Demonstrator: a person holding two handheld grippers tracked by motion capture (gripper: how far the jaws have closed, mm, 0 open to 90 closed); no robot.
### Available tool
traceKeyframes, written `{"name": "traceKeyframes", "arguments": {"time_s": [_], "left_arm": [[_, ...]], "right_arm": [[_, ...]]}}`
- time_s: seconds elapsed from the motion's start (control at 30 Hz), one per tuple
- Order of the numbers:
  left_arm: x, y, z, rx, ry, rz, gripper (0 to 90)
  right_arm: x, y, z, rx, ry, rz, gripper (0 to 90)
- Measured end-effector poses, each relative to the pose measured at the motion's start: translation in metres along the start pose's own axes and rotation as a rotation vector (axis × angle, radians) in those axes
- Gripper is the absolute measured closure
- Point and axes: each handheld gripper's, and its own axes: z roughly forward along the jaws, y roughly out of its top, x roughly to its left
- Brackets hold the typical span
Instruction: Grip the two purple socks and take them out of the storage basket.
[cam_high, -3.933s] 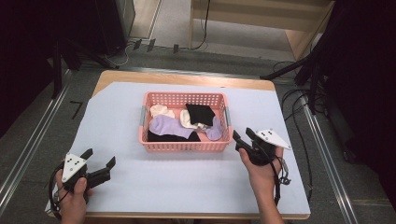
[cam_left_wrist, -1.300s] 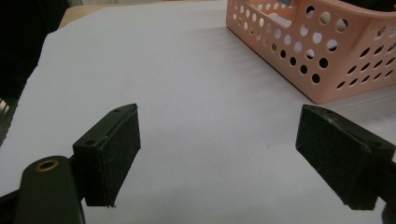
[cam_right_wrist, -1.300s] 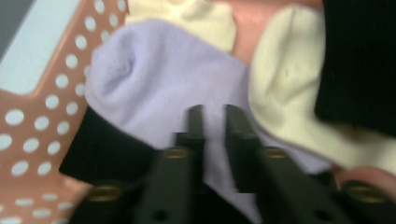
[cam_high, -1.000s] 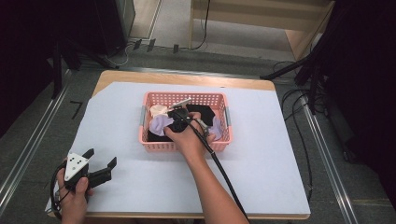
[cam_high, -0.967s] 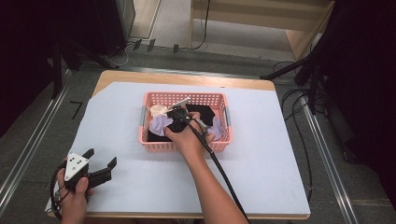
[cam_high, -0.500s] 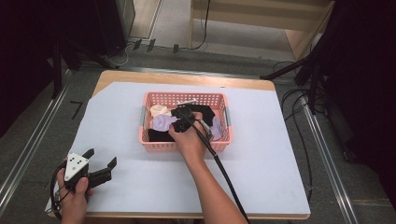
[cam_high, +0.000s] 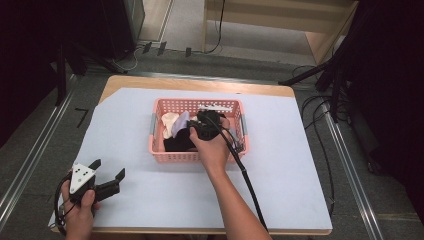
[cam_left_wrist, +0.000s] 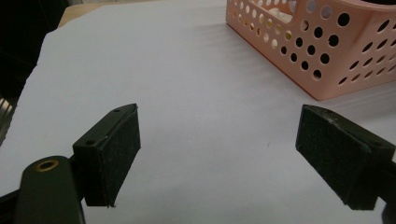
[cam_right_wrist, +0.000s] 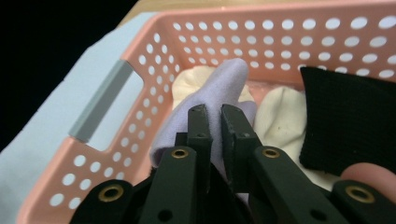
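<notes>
Since earlier frame we are bringing right tongs (cam_right_wrist: 214, 114) into basket (cam_high: 159, 157), jaws just closing, pinching lilac cloth (cam_right_wrist: 212, 95); left tongs (cam_left_wrist: 219, 154) gaping wide on worktop (cam_high: 280, 165).

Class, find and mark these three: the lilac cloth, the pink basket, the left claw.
lilac cloth (cam_right_wrist: 219, 88), right gripper view, its raised fold.
pink basket (cam_high: 181, 156), high view, near wall.
left claw (cam_left_wrist: 218, 156), left gripper view, midway between its open jaws.
</notes>
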Motion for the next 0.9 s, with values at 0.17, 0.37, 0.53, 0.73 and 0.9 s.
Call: {"name": "traceKeyframes", "arguments": {"time_s": [0.17, 0.37, 0.53, 0.73, 0.9], "left_arm": [[0.0, 0.0, 0.0, -0.002, 0.002, 0.004, 15.0], [-0.001, 0.0, 0.0, 0.003, 0.004, 0.005, 15.0], [-0.001, 0.0, 0.0, 0.003, 0.004, 0.005, 15.0], [-0.001, 0.0, 0.0, 0.002, 0.004, 0.003, 15.0], [0.0, 0.0, 0.0, 0.006, 0.003, 0.006, 15.0]], "right_arm": [[0.0, 0.004, -0.01, -0.034, 0.006, -0.007, 82.1], [0.0, 0.005, -0.018, -0.026, 0.02, -0.021, 81.9], [0.002, 0.004, -0.014, -0.006, 0.035, -0.044, 79.2], [-0.006, 0.001, -0.009, 0.053, -0.034, -0.065, 87.2], [-0.01, -0.001, -0.009, 0.062, -0.04, -0.06, 86.8]]}}
